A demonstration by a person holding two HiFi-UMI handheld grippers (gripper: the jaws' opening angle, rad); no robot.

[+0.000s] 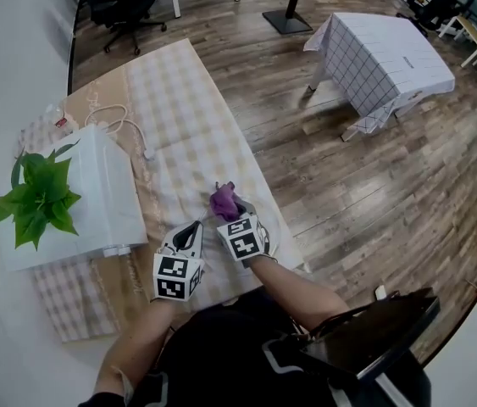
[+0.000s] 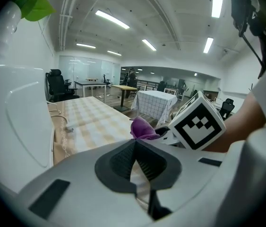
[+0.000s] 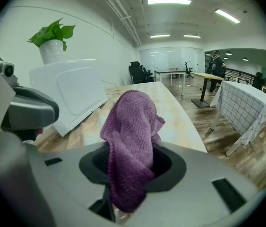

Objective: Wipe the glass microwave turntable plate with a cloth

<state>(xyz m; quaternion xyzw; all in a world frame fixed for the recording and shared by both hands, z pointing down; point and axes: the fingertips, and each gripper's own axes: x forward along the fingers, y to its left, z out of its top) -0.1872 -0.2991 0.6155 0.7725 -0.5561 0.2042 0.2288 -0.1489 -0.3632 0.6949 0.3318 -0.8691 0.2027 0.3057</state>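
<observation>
Right gripper (image 1: pixel 228 214) clamped on the crumpled purple knitted cloth (image 3: pixel 130 145), left gripper (image 1: pixel 194 229) pinched on a thin sliver, seemingly the clear glass turntable plate (image 2: pixel 139 181) held edge-on toward twelve o'clock, cloth close ahead at one o'clock, poised to wipe.

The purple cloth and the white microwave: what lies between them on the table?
Nothing but bare checked tablecloth, as the head view shows. The right gripper holds the purple cloth; the white microwave stands to its left.
</observation>
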